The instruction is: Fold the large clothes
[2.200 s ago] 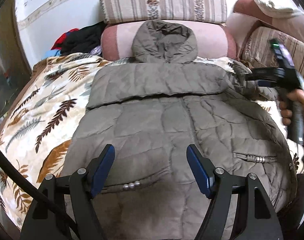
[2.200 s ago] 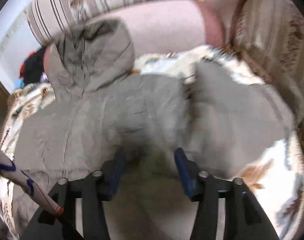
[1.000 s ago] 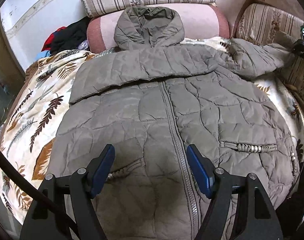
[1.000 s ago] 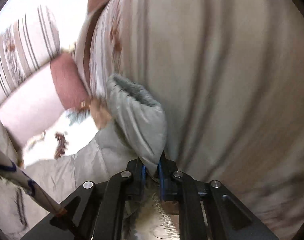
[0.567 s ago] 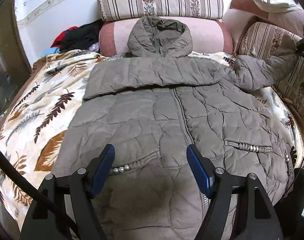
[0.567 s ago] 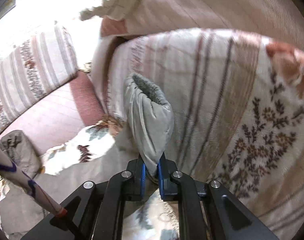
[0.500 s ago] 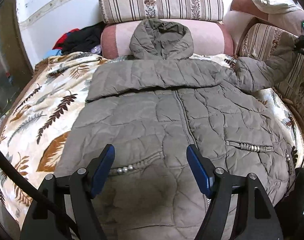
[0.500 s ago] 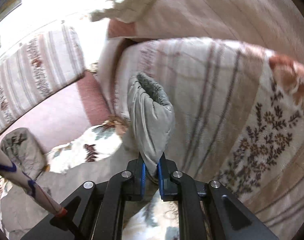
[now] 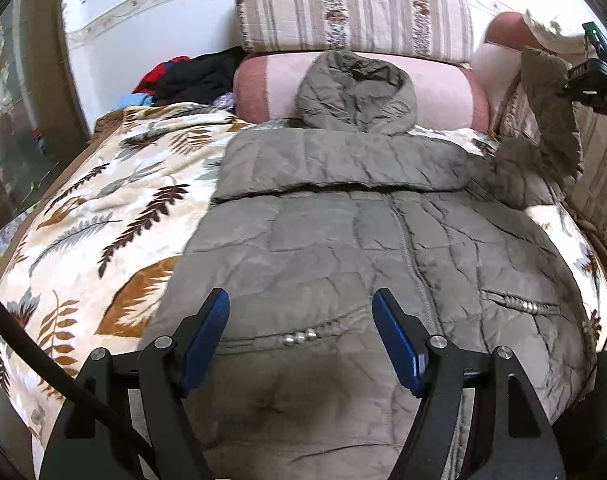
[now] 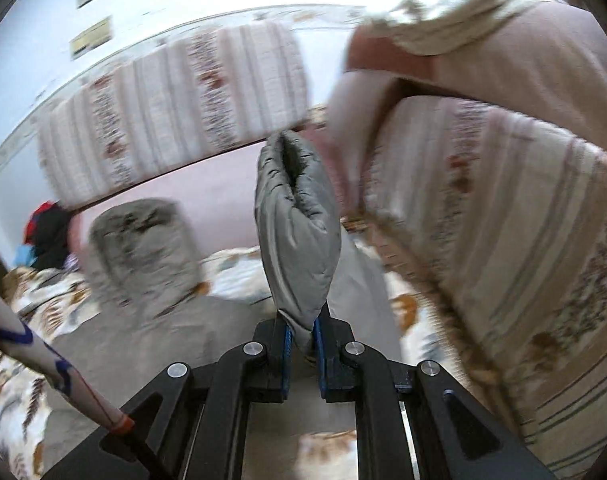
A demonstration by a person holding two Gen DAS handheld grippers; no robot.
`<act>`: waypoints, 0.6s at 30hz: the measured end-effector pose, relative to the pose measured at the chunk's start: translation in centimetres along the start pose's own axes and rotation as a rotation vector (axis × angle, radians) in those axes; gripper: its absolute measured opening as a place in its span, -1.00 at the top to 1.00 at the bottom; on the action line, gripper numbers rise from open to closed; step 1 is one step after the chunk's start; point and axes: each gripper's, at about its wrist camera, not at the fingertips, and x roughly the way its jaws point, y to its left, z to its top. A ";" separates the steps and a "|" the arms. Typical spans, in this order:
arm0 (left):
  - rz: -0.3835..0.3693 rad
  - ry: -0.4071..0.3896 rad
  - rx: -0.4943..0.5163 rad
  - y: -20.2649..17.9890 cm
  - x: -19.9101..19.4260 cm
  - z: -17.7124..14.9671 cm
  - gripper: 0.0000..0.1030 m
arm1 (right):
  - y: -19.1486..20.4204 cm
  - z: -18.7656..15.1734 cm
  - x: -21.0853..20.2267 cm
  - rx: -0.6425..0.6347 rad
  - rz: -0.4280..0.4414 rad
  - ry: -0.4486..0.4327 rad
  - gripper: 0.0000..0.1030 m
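Right wrist view: our right gripper [image 10: 301, 342] pinches the coat's sleeve cuff [image 10: 297, 232], now raised mid-frame before the striped cushion [image 10: 175, 116], unlike earlier. Our left gripper [image 9: 301, 338], jaws wide and empty, hovers over the coat [image 9: 343, 248] at lower centre.

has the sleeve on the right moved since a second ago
Yes. In the left wrist view the sleeve, clamped in the right gripper, has lifted off the coat, now upright against the striped armrest.
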 end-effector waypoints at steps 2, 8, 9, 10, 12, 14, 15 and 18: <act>0.016 0.000 -0.023 1.0 0.2 0.1 -0.42 | 2.2 -0.4 0.4 -0.009 0.054 0.023 0.80; 0.051 0.009 -0.083 3.7 0.7 0.2 -0.42 | 10.0 -2.9 2.3 -0.068 0.201 0.098 0.80; 0.054 0.010 -0.088 3.9 0.8 0.1 -0.42 | 11.8 -3.5 2.9 -0.082 0.227 0.113 0.80; 0.058 0.011 -0.098 4.4 1.0 0.1 -0.42 | 13.3 -4.0 3.3 -0.094 0.249 0.127 0.80; 0.061 0.014 -0.113 5.1 1.2 0.0 -0.42 | 16.1 -5.0 3.9 -0.125 0.281 0.146 0.81; 0.064 0.019 -0.131 6.0 1.5 -0.2 -0.42 | 19.7 -6.3 4.7 -0.170 0.325 0.173 0.81; 0.066 0.023 -0.143 6.5 1.7 -0.3 -0.42 | 21.2 -6.8 5.0 -0.187 0.342 0.187 0.81; 0.067 0.032 -0.171 7.9 2.2 -0.6 -0.41 | 25.6 -8.4 5.9 -0.240 0.389 0.226 0.82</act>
